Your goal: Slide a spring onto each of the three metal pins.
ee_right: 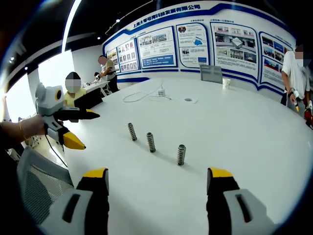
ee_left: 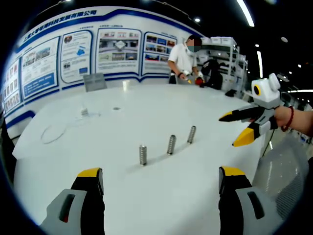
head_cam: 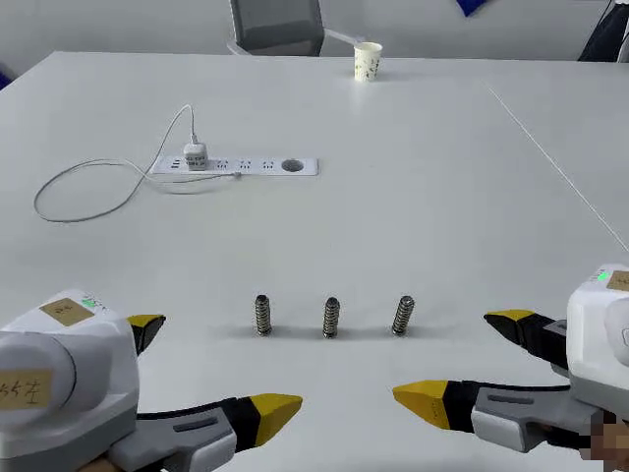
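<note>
Head view, left to right: left gripper (head_cam: 211, 366) low at the bottom-left corner, jaws wide apart, nothing between the yellow tips, held above the white table (head_cam: 442, 197)

White cable (head_cam: 79, 187) looped on the table far left, running to a charger (head_cam: 195, 154) plugged into a white power strip (head_cam: 236, 165) that lies flat, well behind the springs

Three springs stand upright in a straight row in the near centre of the table: left spring (head_cam: 262, 315), middle spring (head_cam: 331, 318), right spring (head_cam: 403, 315). Evenly spaced, apart from each other, right one leans slightly. What holds them up is hidden inside the coils, cannot tell

Both grippers are near the row but touch no spring; the springs sit between and just beyond the two sets of tips

Paper cup (head_cam: 367, 61) upright at the far edge of the table, grey chair (head_cam: 277, 25) behind it

Right gripper (head_cam: 464, 358) at the bottom-right corner, jaws spread wide, holding nothing, off the table surface

Left gripper view: own jaws apart at the bottom, three springs ahead, other gripper coming in from the right with tips apart

Right gripper view: own jaws apart, row of springs just ahead, other gripper at left, tips apart
</note>
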Available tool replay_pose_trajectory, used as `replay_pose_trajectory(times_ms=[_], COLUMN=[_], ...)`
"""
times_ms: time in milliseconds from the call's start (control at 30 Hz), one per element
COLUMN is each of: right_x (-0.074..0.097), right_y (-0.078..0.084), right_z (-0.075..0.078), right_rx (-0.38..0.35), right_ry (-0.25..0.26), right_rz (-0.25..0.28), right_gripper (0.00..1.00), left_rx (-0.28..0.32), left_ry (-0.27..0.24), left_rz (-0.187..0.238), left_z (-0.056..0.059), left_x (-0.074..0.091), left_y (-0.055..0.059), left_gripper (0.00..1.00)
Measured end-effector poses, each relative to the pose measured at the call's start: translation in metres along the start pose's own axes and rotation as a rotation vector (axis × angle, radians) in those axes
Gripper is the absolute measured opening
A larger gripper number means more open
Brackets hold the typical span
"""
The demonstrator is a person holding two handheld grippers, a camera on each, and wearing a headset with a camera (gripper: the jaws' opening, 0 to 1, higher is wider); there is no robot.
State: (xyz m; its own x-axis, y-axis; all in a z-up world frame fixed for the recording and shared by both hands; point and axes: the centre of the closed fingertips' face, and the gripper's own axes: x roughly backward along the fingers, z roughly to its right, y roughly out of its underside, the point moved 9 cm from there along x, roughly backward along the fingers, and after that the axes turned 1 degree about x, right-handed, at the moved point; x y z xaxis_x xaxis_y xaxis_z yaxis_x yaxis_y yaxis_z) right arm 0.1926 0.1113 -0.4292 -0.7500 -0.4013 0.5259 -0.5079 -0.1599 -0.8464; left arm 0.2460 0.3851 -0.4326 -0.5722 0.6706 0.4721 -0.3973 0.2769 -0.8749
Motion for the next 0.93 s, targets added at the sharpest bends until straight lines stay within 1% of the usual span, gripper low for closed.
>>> replay_pose_trajectory(times_ms=[667, 933], right_x=[0.0030, 0.0039], right_y=[0.0012, 0.0014], right_z=[-0.0048, -0.0059], right_rx=[-0.012, 0.000], right_ry=[0.000, -0.001], right_rz=[0.015, 0.016], right_gripper=[0.84, 0.84], left_rx=[0.022, 0.018], left_ry=[-0.013, -0.010], left_rz=[0.010, 0.002], left_z=[-0.0001, 0.0008], left_x=[0.0054, 0.0051], left_y=[0.0000, 0.0004], left_gripper=[0.99, 0.98])
